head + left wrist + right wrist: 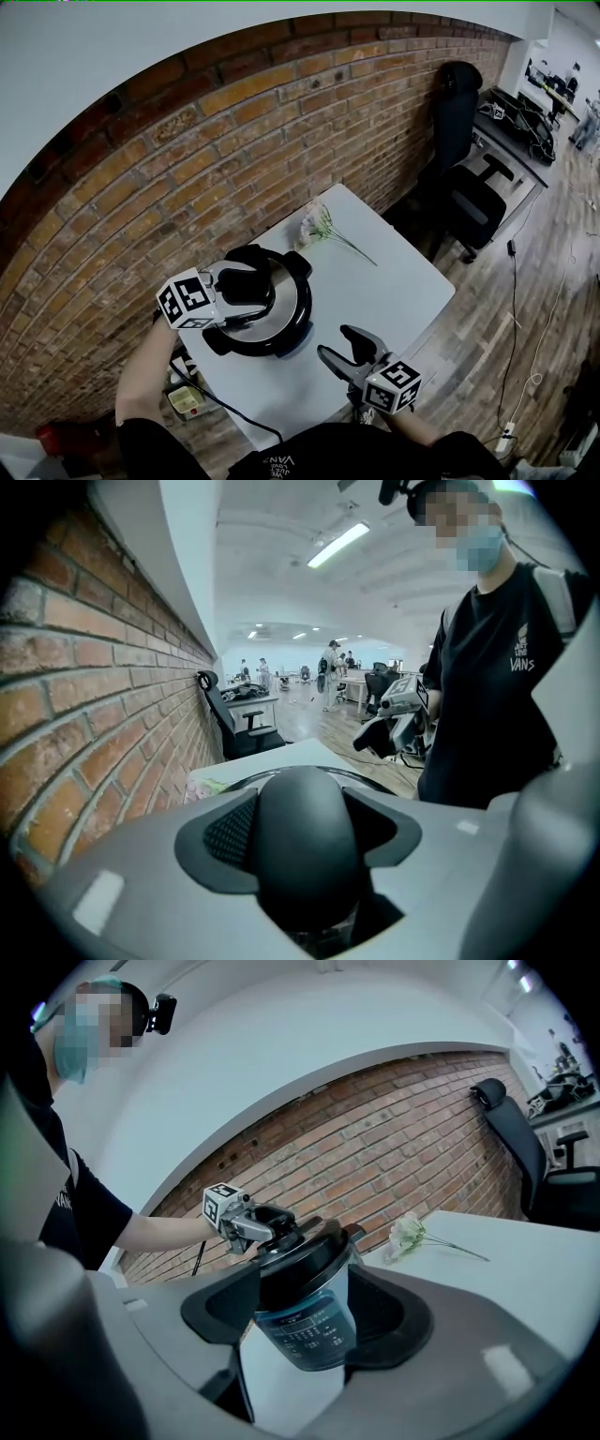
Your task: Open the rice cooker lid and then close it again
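The rice cooker (281, 323) stands on the white table (394, 281), silver-bodied with a black lid (286, 281). My left gripper (246, 286) reaches over it from the left and is shut on the lid's black handle (305, 841), which fills the gap between its jaws. In the right gripper view the lid (305, 1255) looks slightly tilted on the pot, and the cooker's blue control panel (305, 1330) faces the camera. My right gripper (336, 343) hovers in front of the cooker, apart from it, open and holding nothing.
A sprig of white flowers (323, 230) lies on the table's far end beside the brick wall (234, 141). A black office chair (469, 187) stands beyond the table. A black cord (220, 401) runs off the table's near edge toward a power strip (185, 398) on the floor.
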